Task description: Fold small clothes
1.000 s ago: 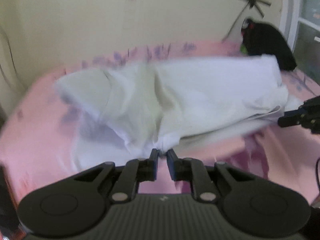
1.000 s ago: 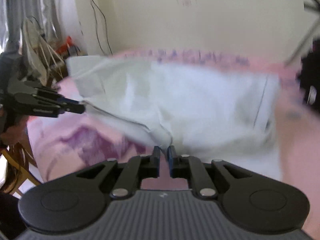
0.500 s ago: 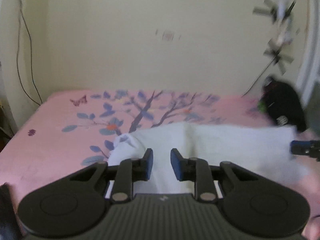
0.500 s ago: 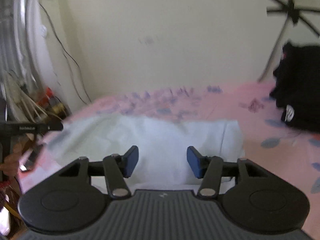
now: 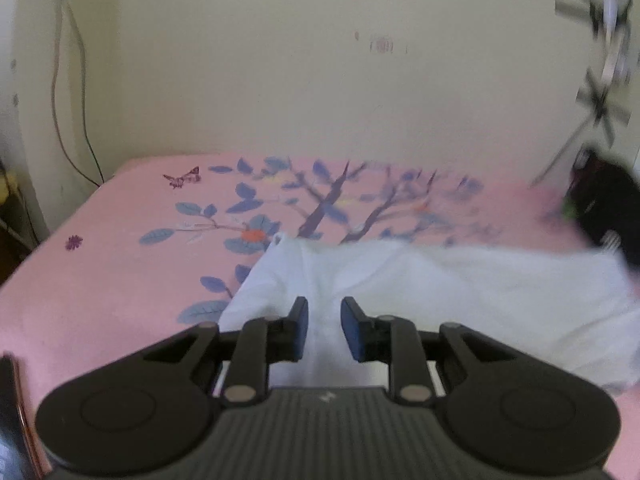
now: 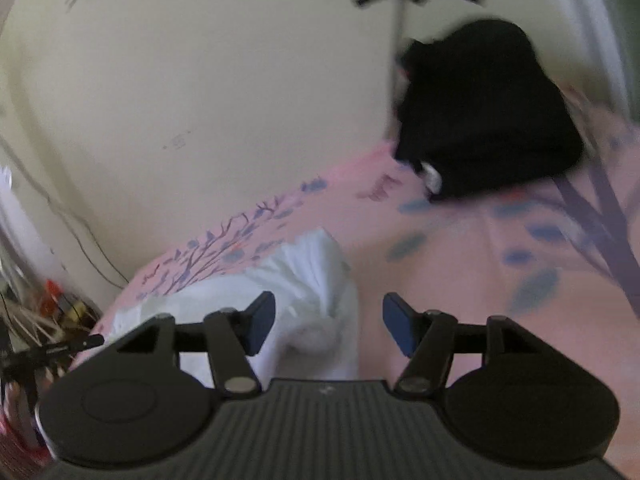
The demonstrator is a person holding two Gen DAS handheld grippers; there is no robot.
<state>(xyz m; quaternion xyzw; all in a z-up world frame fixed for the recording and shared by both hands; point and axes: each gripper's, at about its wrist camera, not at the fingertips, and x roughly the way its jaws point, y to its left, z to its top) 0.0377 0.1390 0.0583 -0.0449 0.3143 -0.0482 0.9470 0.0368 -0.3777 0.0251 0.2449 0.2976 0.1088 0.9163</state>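
A white garment point(image 5: 440, 284) lies spread across the pink bed. In the right wrist view its bunched end point(image 6: 312, 276) rises in folds. My left gripper point(image 5: 323, 326) is open and empty, its blue pads just above the garment's near left part. My right gripper point(image 6: 329, 326) is wide open and empty, over the garment's right end. The tip of the left gripper point(image 6: 80, 344) shows at the left edge of the right wrist view.
The bed has a pink sheet point(image 5: 120, 248) printed with a blue-leaved tree. A black garment point(image 6: 480, 116) lies at the bed's far right corner point(image 5: 608, 208). The cream wall point(image 5: 300, 60) stands behind. Cables and clutter point(image 6: 52, 312) sit left of the bed.
Both grippers let go of the white garment, which dropped flat onto the bed. The jaws opened, the right wider. The right gripper has swung toward the black garment.
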